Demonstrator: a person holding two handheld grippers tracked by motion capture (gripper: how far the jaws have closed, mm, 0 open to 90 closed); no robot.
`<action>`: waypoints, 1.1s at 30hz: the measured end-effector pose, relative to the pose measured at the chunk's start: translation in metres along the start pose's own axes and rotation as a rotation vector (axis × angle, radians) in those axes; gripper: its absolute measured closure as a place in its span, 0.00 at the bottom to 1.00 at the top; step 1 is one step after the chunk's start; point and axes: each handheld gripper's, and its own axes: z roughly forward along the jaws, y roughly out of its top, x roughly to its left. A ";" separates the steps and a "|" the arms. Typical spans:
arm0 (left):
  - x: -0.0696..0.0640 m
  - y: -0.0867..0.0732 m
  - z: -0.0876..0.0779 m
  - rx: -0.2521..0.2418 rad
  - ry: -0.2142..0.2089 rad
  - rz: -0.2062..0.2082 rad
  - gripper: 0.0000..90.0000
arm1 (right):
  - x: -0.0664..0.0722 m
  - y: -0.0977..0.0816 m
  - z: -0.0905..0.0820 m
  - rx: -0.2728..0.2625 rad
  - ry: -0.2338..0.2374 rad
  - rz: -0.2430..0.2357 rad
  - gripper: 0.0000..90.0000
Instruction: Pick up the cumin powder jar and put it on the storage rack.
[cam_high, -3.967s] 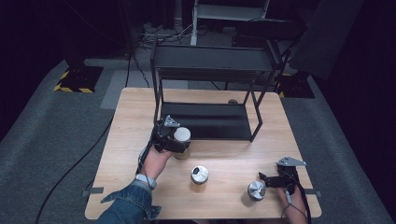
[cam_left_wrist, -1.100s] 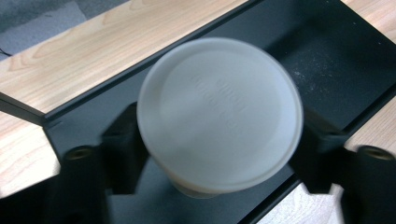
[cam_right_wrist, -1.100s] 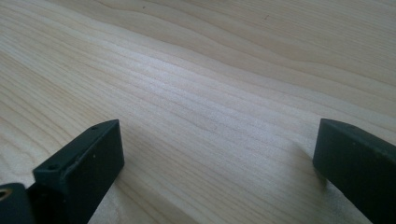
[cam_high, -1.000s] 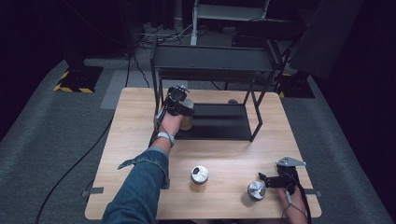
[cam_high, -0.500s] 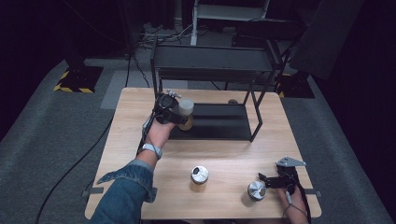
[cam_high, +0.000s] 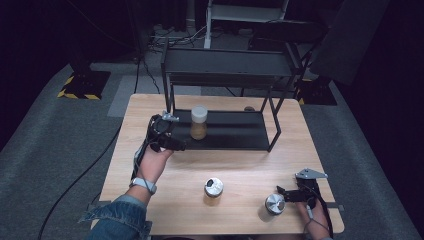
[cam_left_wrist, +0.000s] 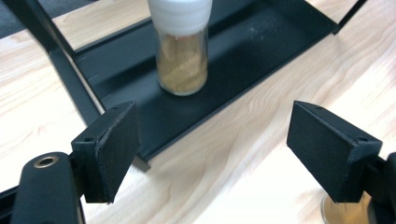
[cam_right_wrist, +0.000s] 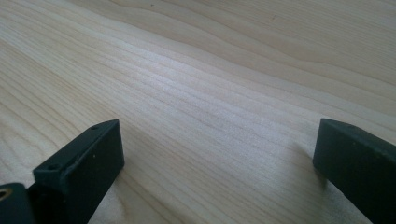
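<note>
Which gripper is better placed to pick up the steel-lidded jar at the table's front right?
Right. The right gripper sits open beside that jar; the left gripper is by the rack.

the left claw (cam_high: 176, 145) stood with its jaws spread wide, held in the left hand (cam_high: 152, 162) on an outstretched forearm. the right claw (cam_high: 283, 193) lay low near the right hand (cam_high: 311, 210), jaws also parted.

No words, brands or numbers can be read. The only sign is yellow-and-black hazard striping (cam_high: 76, 93) edging a dark floor plate at the high view's upper left.
</note>
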 end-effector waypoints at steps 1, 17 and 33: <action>-0.001 -0.003 -0.002 0.003 0.000 0.004 0.19 | 0.000 0.000 0.000 0.000 0.001 0.000 0.02; -0.004 -0.074 -0.024 0.031 0.005 -0.005 0.18 | 0.000 0.000 0.000 0.001 0.003 -0.002 0.02; -0.006 -0.129 -0.015 0.032 0.030 -0.025 0.18 | 0.000 0.000 0.000 0.001 0.004 -0.004 0.02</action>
